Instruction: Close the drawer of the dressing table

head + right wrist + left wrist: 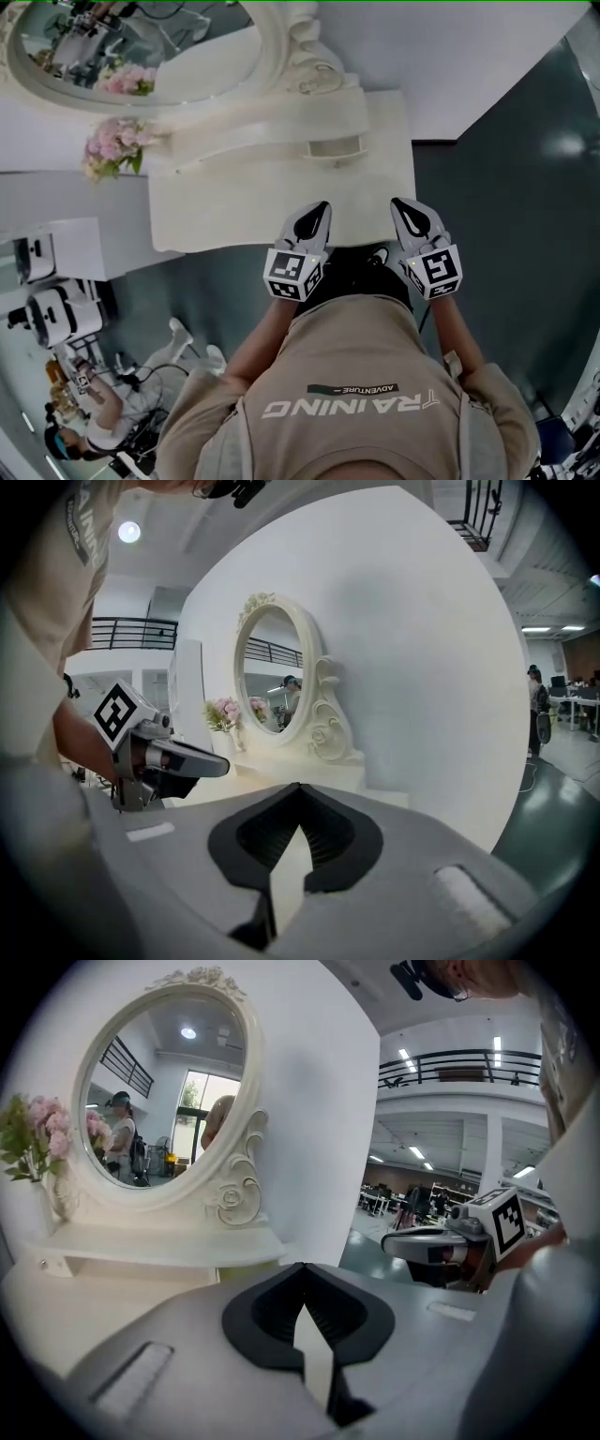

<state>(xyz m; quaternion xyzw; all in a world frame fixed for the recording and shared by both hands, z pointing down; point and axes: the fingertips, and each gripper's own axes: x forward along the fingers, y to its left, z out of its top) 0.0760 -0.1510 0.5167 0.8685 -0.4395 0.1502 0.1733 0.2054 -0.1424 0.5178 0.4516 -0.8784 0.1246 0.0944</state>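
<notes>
The room was a big hall with a dark grey floor [511, 178], and a white wall panel [422, 639] stood behind the cream dressing table [262, 202]. On the table there was an oval mirror [281, 56] in a carved frame, and pink flowers [112, 145] beside it.

My left gripper [319, 214] and my right gripper [405, 211] were side by side at the near edge of the table top, both pointing toward the mirror. In its own view the left gripper [302, 1283] was clenched, with the jaw tips meeting and nothing between them. Only the pale table showed through the small gap behind the tips. The right gripper [298, 803] was the same, pressed together and empty.

I could not see the drawer itself clearly in any view. I judged that it sat under the near edge of the top, just below my two grippers and partly covered by them and by my body. How far it stood out I could not tell.

I expected such a drawer to be light and stiff, a painted wooden box that slides straight. The paint looked smooth, so the tips could slip on it. It did not need a grasp. I thought it better to press the closed tips flat against the front panel, one at each side of the middle, so that the drawer would go in evenly and not jam. The mirror and the flowers looked fragile, so a soft push was safer than a hard one.
</notes>
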